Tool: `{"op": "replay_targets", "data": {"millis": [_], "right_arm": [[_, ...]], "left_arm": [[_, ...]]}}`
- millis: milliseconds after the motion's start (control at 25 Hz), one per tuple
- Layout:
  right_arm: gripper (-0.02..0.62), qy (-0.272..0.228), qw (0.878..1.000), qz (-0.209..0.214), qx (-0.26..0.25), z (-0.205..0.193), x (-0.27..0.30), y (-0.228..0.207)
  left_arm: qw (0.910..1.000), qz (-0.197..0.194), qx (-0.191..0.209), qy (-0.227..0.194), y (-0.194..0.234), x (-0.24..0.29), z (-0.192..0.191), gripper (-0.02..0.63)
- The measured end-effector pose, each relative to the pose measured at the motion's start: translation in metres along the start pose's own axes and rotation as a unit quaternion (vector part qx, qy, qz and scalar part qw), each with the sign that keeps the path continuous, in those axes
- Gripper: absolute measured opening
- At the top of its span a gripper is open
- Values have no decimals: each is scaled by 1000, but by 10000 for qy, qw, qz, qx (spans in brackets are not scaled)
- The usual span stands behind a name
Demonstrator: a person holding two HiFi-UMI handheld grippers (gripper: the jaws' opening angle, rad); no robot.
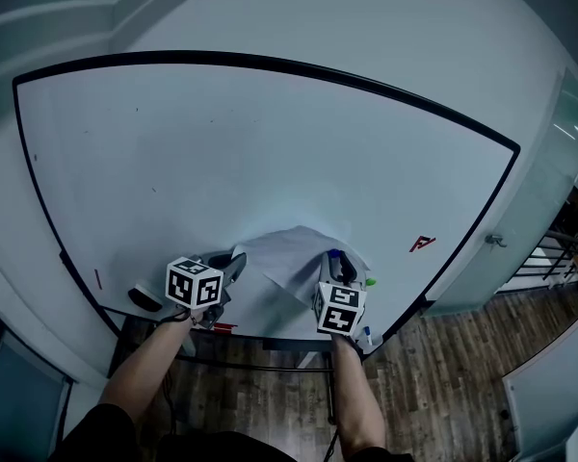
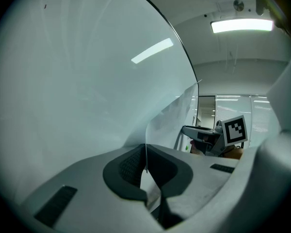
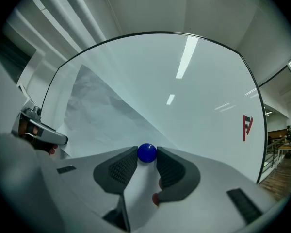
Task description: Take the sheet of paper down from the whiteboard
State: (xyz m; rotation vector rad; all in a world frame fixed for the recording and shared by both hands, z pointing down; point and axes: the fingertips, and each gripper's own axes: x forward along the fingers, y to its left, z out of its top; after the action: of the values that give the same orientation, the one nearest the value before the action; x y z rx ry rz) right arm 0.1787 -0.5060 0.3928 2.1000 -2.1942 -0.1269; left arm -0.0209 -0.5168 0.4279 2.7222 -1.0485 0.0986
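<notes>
Left gripper [image 2: 145, 168]: jaws closed flat on the near edge of the paper [image 1: 291, 258], the thin sheet pinched between the dark pads. Right gripper [image 3: 146, 163]: jaws stand fairly wide, tips set on either side of a blue magnet [image 3: 146, 152], both pads touching it; nothing else between them. In the head view the two grippers sit side by side low on the board, left one at the paper's left edge, right one at its lower right. Paper spans the gap between them, creased and bowed away from the surface on the left side, and runs down to the magnet on the right, where it lies against the board. Behind it, the whiteboard [image 1: 270, 152] with its black frame, mostly bare. A small red mark [image 1: 421, 244] sits on the board to the right of the right gripper, well apart from the paper.
</notes>
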Motion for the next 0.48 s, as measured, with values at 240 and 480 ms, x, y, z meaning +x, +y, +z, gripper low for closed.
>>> {"op": "replay_targets", "data": {"millis": [240, 480], "right_arm": [[135, -2, 10000, 4, 27, -1, -1, -1], [135, 0, 10000, -16, 36, -1, 0, -4]], "left_arm": [[10000, 39, -27, 51, 3, -4, -2, 20], [9999, 66, -24, 71, 5, -4, -4, 21]]}}
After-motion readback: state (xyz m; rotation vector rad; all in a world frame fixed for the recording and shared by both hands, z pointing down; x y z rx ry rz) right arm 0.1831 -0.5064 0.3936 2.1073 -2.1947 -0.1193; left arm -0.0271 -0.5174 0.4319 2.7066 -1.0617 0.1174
